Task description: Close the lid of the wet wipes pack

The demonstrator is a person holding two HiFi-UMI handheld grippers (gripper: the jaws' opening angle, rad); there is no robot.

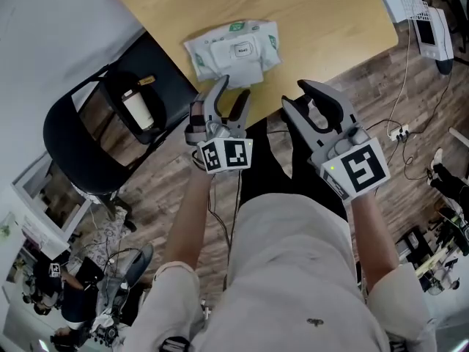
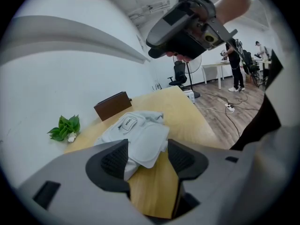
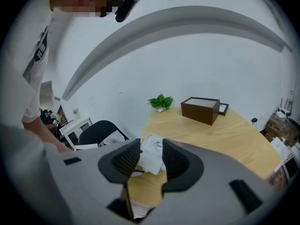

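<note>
The wet wipes pack (image 1: 233,50) is white with green print and lies on the wooden table (image 1: 315,20), near its front edge. A small white label (image 1: 240,50) sits on top, and a white flap (image 2: 146,144) spreads from the pack toward me. My left gripper (image 1: 233,92) hovers just in front of the pack, open, with the pack's near end (image 2: 136,132) showing between its jaws but untouched. My right gripper (image 1: 295,94) hangs to the pack's right over the table edge, open and empty. In the right gripper view the pack (image 3: 152,149) lies beyond the jaws.
A black chair (image 1: 110,123) holding a white bottle (image 1: 137,107) stands left of the table. A brown box (image 3: 200,110) and a small green plant (image 3: 161,101) sit at the table's far side. Cables and a power strip (image 1: 399,132) lie on the wood floor to the right.
</note>
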